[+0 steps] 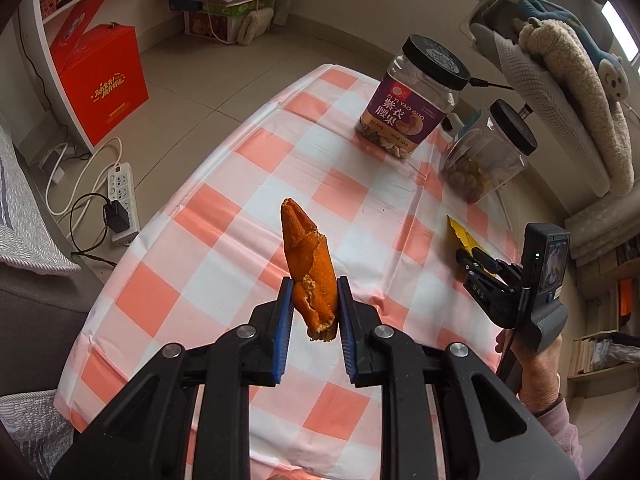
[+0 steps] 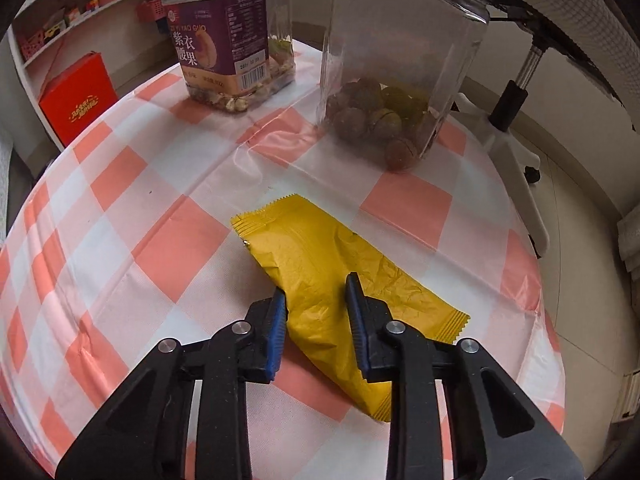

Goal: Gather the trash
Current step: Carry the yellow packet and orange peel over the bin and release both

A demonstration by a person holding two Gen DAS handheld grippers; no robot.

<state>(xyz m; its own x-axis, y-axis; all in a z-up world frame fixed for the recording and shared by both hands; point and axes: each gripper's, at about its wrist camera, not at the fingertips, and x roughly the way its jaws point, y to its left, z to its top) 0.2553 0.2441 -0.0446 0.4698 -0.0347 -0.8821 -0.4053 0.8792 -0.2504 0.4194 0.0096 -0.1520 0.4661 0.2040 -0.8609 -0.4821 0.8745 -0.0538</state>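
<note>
An orange peel [image 1: 308, 276] is clamped at frame centre between the narrow jaws of the left gripper [image 1: 313, 292], above the checked tablecloth [image 1: 224, 248]. At lower centre, a yellow wrapper [image 2: 320, 280] on the cloth is pinched by the right gripper [image 2: 316, 292].

Checked tablecloth table [image 2: 120, 208], yellow wrapper [image 2: 320, 264], two jars [image 2: 236, 40]

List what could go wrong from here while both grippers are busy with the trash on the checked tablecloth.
1. The right gripper pinches only the middle of the crinkled yellow wrapper; the slick film may slide out as it lifts.
2. The left gripper holds the orange peel by its lower end, most of it jutting past the pads, so a swing could tip it loose.
3. The clear jar of nuts stands just beyond the wrapper and could be knocked.
</note>
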